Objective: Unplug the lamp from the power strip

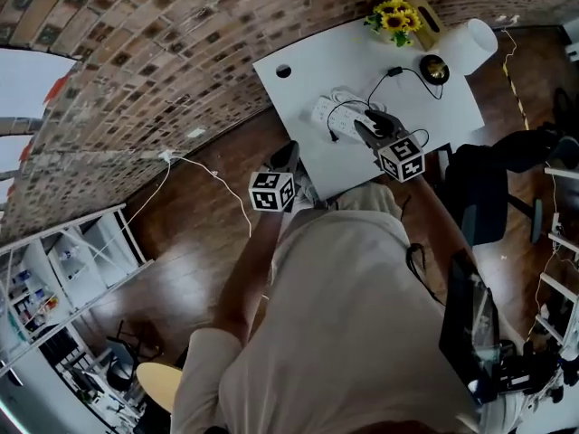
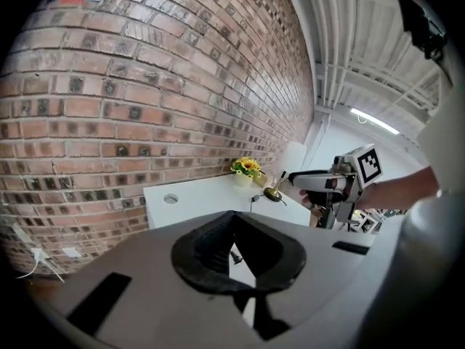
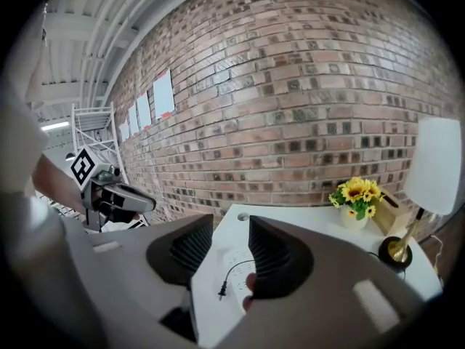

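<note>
The white power strip (image 1: 335, 114) lies on the white table (image 1: 298, 84), with the lamp's black cord (image 1: 407, 72) running to it from the brass base (image 1: 434, 69). The lamp's white shade (image 1: 470, 43) stands at the table's far right corner. In the right gripper view the black plug (image 3: 221, 291) lies loose on the tabletop beside the strip (image 3: 240, 260). My right gripper (image 3: 231, 224) hangs above them, open, nothing between its pads. It shows over the strip (image 1: 375, 127) in the head view. My left gripper (image 1: 289, 149) is raised off the table's near-left edge, tips (image 2: 231, 215) together, empty.
A pot of sunflowers (image 1: 396, 18) and a tan box (image 1: 427, 23) sit at the table's back beside the lamp. The brick wall (image 1: 136, 70) runs along the table's left. A black chair (image 1: 479, 197) stands at the right, white shelving (image 1: 63, 278) at lower left.
</note>
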`<state>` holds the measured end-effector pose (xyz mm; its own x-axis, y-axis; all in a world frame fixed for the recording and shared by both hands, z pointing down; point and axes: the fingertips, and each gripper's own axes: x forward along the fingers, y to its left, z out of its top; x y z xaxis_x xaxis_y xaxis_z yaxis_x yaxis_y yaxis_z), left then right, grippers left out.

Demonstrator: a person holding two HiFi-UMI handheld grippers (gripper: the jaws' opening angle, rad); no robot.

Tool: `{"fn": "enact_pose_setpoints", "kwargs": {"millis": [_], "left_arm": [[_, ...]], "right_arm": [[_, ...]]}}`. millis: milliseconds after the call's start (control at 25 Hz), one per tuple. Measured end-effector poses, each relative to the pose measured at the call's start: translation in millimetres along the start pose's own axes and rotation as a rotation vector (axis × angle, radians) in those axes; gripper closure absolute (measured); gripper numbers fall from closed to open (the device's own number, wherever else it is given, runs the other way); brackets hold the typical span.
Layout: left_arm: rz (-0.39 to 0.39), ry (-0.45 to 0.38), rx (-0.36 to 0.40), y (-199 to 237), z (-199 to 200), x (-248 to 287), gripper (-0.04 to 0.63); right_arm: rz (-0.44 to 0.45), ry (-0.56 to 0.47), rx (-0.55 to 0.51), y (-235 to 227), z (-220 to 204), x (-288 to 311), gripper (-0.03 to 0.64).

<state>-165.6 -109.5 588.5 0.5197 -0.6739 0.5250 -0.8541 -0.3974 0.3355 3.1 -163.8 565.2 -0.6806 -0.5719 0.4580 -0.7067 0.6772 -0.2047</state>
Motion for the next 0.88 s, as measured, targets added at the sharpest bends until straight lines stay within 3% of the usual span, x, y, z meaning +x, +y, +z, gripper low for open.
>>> {"fn": "enact_pose_setpoints", "kwargs": {"millis": [320,600,880], "left_arm": [[0.146,-0.104,-0.119,-54,6,-27,0.594],[0.172,-0.146,-0.157,-137,-24,-40,0.594],[0.155,-0.249,-0.146,-202,-37,-53,0.594]], "right_arm": [[0.1,-0.071,-0.016,-2,14,-65,0.479],[0.132,-0.082,-0.038,-14,2,-125,0.48],[0.098,-0.089,0.088,-27,-9,-180,0.495]]}}
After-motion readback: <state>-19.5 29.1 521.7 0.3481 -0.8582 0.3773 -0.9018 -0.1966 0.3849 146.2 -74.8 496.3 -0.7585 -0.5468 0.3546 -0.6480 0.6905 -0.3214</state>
